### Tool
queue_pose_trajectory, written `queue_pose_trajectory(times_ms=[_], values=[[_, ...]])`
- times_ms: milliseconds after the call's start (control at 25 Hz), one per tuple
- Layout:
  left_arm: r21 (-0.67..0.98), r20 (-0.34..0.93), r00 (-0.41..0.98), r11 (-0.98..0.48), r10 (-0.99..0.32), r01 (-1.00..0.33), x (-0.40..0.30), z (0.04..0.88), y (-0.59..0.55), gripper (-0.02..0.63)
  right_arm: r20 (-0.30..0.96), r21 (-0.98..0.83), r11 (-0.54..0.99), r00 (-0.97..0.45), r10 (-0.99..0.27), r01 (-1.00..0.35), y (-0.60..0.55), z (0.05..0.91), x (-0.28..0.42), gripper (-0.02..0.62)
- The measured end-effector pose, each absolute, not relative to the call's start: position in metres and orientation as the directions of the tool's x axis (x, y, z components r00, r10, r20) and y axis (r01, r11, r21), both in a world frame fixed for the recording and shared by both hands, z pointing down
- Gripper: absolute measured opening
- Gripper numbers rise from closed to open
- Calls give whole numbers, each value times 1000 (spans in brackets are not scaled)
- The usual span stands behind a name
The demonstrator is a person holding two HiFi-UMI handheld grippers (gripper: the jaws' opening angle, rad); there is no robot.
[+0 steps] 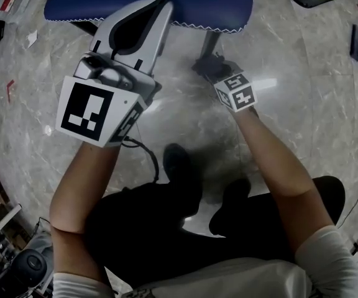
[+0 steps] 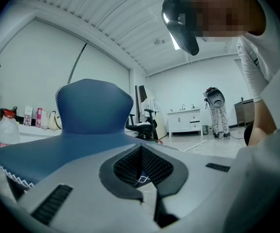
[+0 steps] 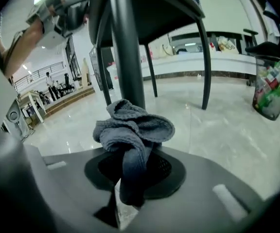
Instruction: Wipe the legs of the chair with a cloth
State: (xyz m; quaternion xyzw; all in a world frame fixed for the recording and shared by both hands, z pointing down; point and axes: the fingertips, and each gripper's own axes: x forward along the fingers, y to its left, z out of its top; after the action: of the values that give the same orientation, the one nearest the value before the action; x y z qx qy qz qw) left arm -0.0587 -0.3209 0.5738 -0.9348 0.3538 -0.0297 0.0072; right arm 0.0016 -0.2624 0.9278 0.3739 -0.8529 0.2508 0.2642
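Left gripper (image 2: 140, 154): jaws together, nothing between them. It is raised, and the blue padded chair seat with white-stitched edge (image 2: 57, 149) lies just beyond its tips.

Right gripper (image 3: 130, 178): held low over the grey marble floor (image 3: 227, 130), jaws clamped on a grey knitted cloth (image 3: 132, 125). The cloth bunches up out of the jaws, directly ahead of the tips, against the dark round metal chair leg (image 3: 127, 47).
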Motion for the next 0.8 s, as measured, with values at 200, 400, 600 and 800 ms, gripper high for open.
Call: queue_pose_trajectory(times_ms=[200, 400, 600, 800], values=[[-26, 68, 742, -744, -667, -667, -59, 575, -321, 6, 734, -237, 593, -541, -409, -770, -257, 963, -1, 86], [-23, 59, 743, -745, -667, -667, -59, 574, -320, 6, 611, -161, 625, -575, -544, -763, -265, 871, 4, 78], [-25, 53, 735, -737, -676, -676, -60, 574, -322, 6, 361, -78, 646, -626, -691, -759, -284, 715, 11, 77], [-20, 50, 727, -728, -685, -685, -59, 573, -323, 6, 259, -56, 645, -635, -728, -762, -290, 676, 15, 80]])
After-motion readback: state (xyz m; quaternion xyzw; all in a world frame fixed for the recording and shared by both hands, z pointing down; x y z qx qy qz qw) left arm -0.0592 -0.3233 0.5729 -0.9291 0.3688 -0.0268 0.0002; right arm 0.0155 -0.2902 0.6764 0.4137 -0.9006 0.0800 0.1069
